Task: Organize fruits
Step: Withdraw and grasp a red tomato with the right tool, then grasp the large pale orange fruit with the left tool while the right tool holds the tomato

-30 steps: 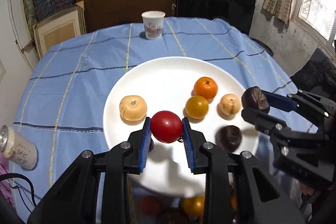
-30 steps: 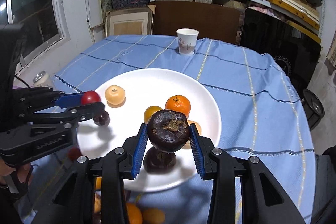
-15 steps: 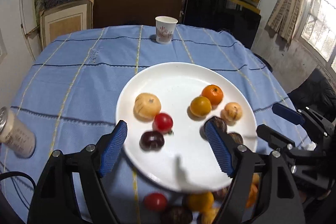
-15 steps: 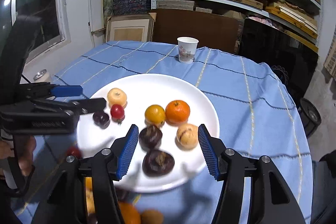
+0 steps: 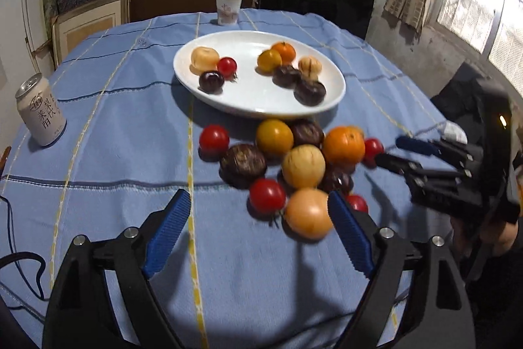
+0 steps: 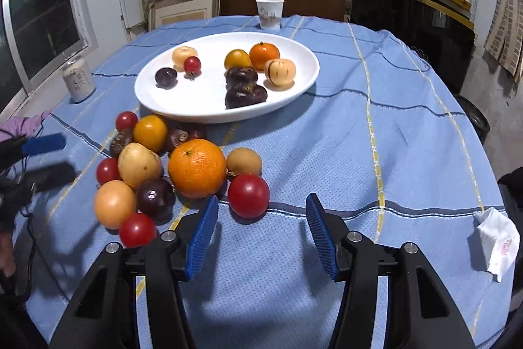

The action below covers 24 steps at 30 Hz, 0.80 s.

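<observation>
Two sets of tongs, both with nothing in them. My left gripper (image 5: 258, 231) is spreading wider, no fruit pressed by its pads, though a pale orange-yellow fruit (image 5: 308, 213) and a small red tomato (image 5: 267, 196) sit just ahead of the tips. My right gripper (image 6: 260, 233) is narrowing, nothing between its pads; a red tomato (image 6: 248, 196) lies just beyond its left pad.

Loose pile on the blue tablecloth (image 6: 376, 152), near side of the plate: tomatoes, dark purple fruits, pale yellow ones, one large orange (image 6: 197, 167) in the middle. All touching or nearly so.

Handling, as I judge it: tomatoes light, smooth-skinned, soft, easy to bruise or squirt out sideways; take across the widest middle, gentle squeeze. Orange heavier, firm, dimpled rind should grip well, but needs a wide spread. Dark purple fruits look hard-shelled. Everything is round and may roll if neighbours are nudged.

Farther: white plate (image 6: 304, 54) already carrying eight fruits in two groups. Behind it, a paper cup (image 6: 270, 12); off to the left, a drinks can (image 5: 41, 109).
</observation>
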Motion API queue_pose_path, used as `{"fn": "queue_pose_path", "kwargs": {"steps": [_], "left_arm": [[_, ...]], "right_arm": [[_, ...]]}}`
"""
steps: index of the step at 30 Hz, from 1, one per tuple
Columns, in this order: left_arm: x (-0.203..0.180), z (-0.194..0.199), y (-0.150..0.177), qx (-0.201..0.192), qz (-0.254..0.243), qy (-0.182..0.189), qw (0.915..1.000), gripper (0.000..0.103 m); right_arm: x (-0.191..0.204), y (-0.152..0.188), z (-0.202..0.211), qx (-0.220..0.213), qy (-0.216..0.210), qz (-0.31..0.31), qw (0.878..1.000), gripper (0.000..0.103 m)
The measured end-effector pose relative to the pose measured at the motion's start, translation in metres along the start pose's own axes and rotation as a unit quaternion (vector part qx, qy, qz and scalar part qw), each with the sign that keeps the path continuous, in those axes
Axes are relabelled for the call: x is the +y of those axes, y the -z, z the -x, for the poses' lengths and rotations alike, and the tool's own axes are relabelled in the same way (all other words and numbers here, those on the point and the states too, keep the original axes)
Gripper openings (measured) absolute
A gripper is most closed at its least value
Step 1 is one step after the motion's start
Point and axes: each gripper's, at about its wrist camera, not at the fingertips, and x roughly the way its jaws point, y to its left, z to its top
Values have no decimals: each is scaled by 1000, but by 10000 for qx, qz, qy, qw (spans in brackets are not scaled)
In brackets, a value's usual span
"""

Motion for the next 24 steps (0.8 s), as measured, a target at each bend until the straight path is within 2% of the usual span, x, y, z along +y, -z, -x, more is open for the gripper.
{"fn": "queue_pose_path", "kwargs": {"steps": [4, 9, 19, 24], "left_arm": [[-13, 2, 13, 69, -292, -154, 9994, 83], [-20, -5, 18, 187, -431, -234, 9986, 84], [-28, -10, 15, 225, -499, -214, 9983, 84], [-36, -22, 13, 309, -517, -247, 9979, 83]], "right_arm": [[7, -5, -9, 58, 92, 83, 9999, 45], [10, -8, -24, 206, 9, 101, 9997, 30], [10, 11, 14, -42, -408, 18, 9992, 29], [6, 28, 18, 72, -636, -144, 9978, 29]]}}
